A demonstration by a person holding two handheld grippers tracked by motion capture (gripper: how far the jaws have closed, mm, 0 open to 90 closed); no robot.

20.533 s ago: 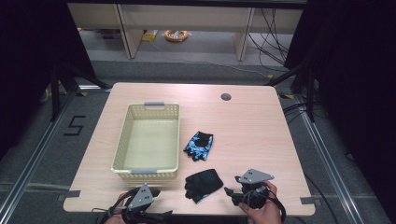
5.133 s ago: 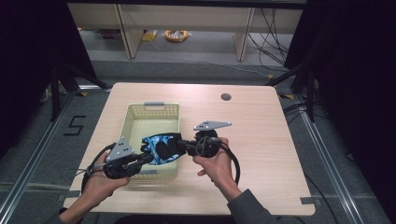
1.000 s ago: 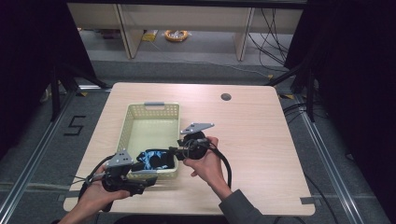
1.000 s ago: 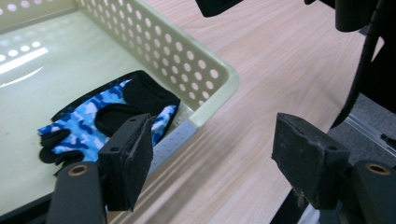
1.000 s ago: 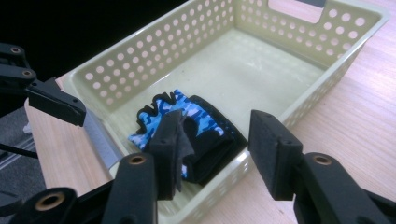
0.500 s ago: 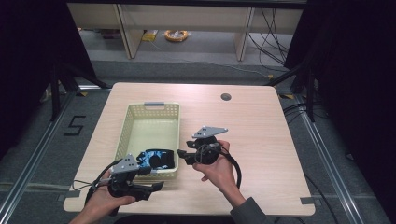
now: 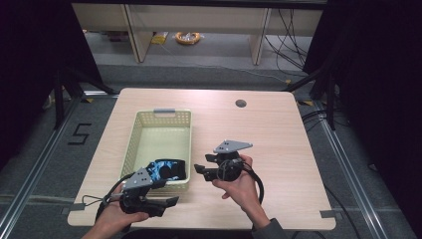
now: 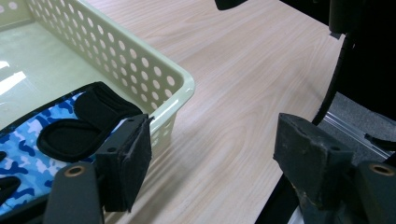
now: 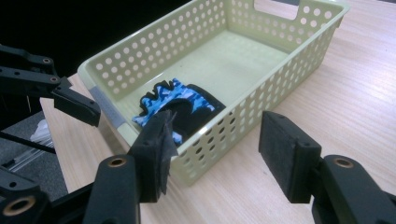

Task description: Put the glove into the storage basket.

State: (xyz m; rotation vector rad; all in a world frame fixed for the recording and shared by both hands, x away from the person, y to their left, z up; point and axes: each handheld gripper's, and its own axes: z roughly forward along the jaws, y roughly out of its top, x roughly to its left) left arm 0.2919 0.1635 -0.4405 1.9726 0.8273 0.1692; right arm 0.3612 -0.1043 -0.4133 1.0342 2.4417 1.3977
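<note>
Soft camouflage glove (image 9: 180, 105), perforated basket (image 9: 280, 70).

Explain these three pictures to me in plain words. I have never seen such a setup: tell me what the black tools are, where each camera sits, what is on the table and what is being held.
A person at a table holds a hand tool with a two-jaw claw in each hand. One picture is from a camera fixed above, looking down. There you see the left claw at the near edge and the right claw beside the basket. The other two pictures come from small cameras riding on the tools, each looking out between its own black jaws. On the table stands a pale green basket with holes in its walls. In its near end lie gloves, one blue camouflage, with black parts. Both claws are open and hold nothing. The right claw's jaws have just been opening, with nothing between them.
</note>
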